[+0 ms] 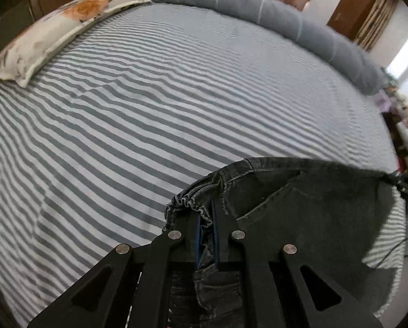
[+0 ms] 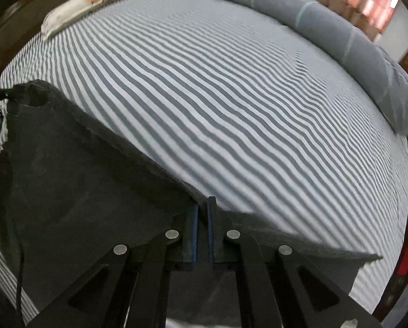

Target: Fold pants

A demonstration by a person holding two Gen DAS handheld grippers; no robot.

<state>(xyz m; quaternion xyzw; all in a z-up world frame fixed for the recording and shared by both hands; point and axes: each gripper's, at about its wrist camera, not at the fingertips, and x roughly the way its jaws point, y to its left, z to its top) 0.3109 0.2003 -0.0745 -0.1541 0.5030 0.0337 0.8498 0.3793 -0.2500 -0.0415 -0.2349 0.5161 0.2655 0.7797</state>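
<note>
Denim, dark grey and faded, fills the near part of both wrist views: the pants [image 1: 299,205] hang between the two tools. Clamped in the left tool [image 1: 207,218] is the gathered elastic waistband, bunched between its blue pads; the right tool [image 2: 203,213] is closed on a straight fabric edge, and the cloth stretches away to its left. Folding looks barely begun, as I judge it: the garment is picked up and spread, with no crease laid down yet. Ahead of the tools lies a bed [image 1: 122,114] with a grey-and-white striped sheet, a floral pillow [image 1: 53,35] and a rolled grey quilt [image 1: 244,2] at its far edge; beyond are pink curtains and a brown door
</note>
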